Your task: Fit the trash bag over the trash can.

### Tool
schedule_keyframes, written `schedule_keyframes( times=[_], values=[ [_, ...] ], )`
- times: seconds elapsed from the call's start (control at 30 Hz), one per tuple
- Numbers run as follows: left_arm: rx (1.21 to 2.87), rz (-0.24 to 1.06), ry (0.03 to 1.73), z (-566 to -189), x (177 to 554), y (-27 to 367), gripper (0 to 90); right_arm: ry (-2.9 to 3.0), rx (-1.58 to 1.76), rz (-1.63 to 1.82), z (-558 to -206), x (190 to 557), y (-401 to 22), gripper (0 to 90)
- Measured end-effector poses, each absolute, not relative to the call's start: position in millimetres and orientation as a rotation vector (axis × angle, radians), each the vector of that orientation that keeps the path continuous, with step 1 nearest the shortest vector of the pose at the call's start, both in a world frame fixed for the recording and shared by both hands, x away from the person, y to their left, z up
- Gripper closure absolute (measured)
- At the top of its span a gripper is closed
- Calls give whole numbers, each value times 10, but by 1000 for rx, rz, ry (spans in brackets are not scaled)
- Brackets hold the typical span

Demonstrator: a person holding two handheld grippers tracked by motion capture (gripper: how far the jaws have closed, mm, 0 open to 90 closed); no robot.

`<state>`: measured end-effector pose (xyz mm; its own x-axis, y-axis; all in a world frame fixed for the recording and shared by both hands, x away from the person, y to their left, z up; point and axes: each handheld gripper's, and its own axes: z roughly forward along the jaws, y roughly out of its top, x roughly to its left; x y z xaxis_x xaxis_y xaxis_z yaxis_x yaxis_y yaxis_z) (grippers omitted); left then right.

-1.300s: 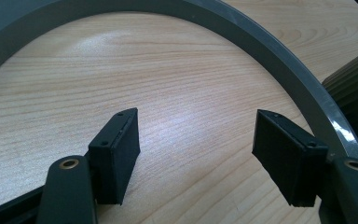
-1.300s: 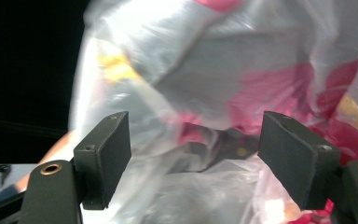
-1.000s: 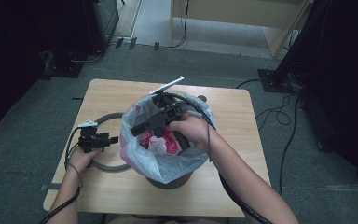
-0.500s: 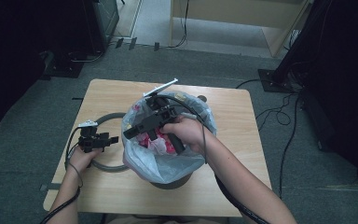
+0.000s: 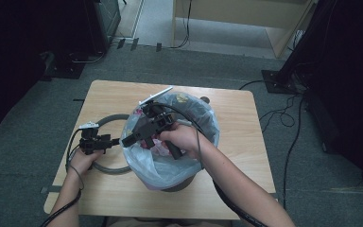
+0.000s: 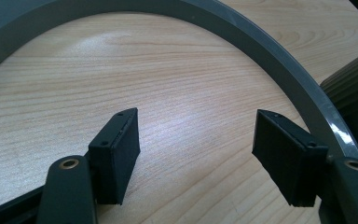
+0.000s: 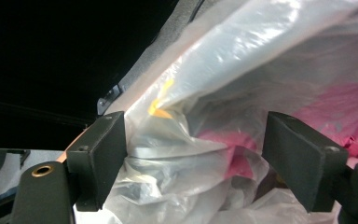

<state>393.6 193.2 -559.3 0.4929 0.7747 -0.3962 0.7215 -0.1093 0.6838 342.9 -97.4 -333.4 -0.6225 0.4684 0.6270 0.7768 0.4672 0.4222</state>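
Nearest, the left gripper (image 5: 116,141) sits low over the wooden table (image 5: 246,142), its jaws spread apart with nothing but bare wood grain between them. In the left gripper view its tips (image 6: 205,149) hover just above the tabletop, and the grey ring (image 6: 270,51) arcs around ahead of them, passing close beside the right-hand jaw without being pinched. From above, that ring (image 5: 105,166) lies flat on the table to the left of the bin, partly under the person's left hand (image 5: 82,161).

Farther on, the right gripper (image 5: 128,138) points leftward across the mouth of the bin (image 5: 179,182). Its jaws have just been opening and now stand wide; in the right gripper view (image 7: 193,154) crumpled folds of the clear plastic bag (image 7: 242,70) bunch up between them, brushing the left-hand jaw, though the pads do not press the film. Pink rubbish (image 7: 349,109) shows through the plastic beyond the right-hand jaw. Seen from above, the bag (image 5: 142,165) drapes over the bin's rim, and the person's right hand (image 5: 182,139) holds the gripper over the opening.
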Motion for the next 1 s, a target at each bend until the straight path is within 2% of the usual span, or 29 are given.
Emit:
schedule_keyframes(
  times=[0.53,1.0],
  values=[
    [1852,80,1248,-5592,3934,1928,321,-2283,-961,-1119,-3107,3437,-1341,247],
    [1849,77,1249,-5593,3935,1930,321,-2327,-934,-1031,-3339,3401,-1353,251]
  ],
)
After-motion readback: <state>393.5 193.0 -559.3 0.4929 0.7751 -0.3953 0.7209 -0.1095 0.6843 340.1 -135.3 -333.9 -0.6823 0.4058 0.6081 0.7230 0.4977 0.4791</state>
